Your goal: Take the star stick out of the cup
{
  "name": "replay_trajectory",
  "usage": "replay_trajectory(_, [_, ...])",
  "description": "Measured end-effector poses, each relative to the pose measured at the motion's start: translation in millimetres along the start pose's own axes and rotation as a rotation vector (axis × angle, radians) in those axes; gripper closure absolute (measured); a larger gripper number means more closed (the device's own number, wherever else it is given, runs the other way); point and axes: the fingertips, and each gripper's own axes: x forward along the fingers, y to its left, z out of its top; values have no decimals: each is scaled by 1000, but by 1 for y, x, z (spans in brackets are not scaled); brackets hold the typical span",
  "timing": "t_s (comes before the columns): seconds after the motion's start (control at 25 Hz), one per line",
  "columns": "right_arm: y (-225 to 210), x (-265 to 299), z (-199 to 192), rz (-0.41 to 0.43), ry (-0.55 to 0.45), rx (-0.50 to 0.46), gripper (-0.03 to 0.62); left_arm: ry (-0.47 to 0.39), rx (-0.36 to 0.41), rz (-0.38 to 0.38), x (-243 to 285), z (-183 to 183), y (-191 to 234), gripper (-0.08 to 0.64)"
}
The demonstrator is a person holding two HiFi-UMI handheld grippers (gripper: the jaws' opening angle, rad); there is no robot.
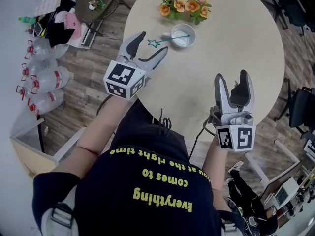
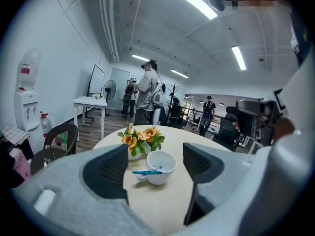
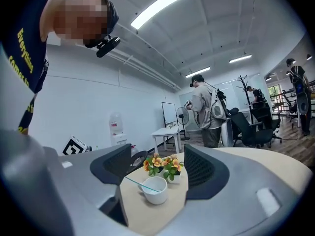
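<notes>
A white cup (image 1: 183,35) stands on the round beige table (image 1: 236,58) near its far side. A teal star stick (image 1: 162,41) leans in the cup, its star end hanging out past the rim to the left. My left gripper (image 1: 150,45) is open, its tips a short way left of the cup and close to the star. In the left gripper view the cup (image 2: 161,167) and stick (image 2: 146,172) lie ahead between the jaws, untouched. My right gripper (image 1: 232,82) is open over the table's near right part, well short of the cup (image 3: 154,189).
A small pot of orange flowers (image 1: 185,7) stands just behind the cup. A dark round chair (image 1: 97,3) and water bottles (image 1: 42,80) are on the wooden floor to the left. A black office chair (image 1: 301,107) stands at the right. People stand far back in the room.
</notes>
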Motion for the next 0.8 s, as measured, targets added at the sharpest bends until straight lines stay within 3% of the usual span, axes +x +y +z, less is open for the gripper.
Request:
replay_trajectory(0.16, [3, 3, -5, 15, 9, 1, 262, 41, -21, 1, 4, -16, 3, 209])
replay_trajectory(0.36, [4, 6, -8, 22, 22, -1, 264, 50, -120, 24, 6, -26, 12, 210])
replay_trajectory(0.8, [5, 3, -13, 20, 32, -1, 264, 82, -184, 38, 8, -40, 13, 283])
